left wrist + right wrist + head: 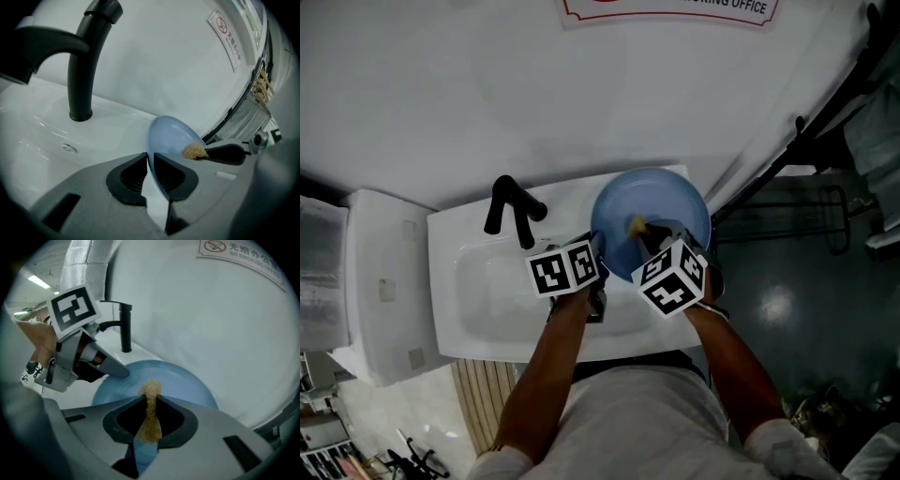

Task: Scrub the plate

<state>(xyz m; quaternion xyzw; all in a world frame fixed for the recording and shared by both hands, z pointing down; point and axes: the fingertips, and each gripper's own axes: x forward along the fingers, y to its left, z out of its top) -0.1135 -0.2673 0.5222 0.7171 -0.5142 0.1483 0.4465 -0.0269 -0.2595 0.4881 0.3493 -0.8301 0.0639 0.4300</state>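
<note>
Pinching the plate's [171,133] rim, the left gripper's [150,157] jaws hold it tilted just right of the faucet [508,208], while the right gripper's [150,398] jaws, on the far side from the faucet, clamp a tan scrubber [151,425] whose tip touches the plate's blue face.

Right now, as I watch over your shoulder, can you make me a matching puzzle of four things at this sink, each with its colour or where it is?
Things:
1. plate
2. scrubber
3. tap
4. sink

Place or colour:
A. clamped in the right tongs
B. black, upright
C. blue, rim clamped in the left tongs
D. white

Pairs: 1-C, 2-A, 3-B, 4-D
</note>
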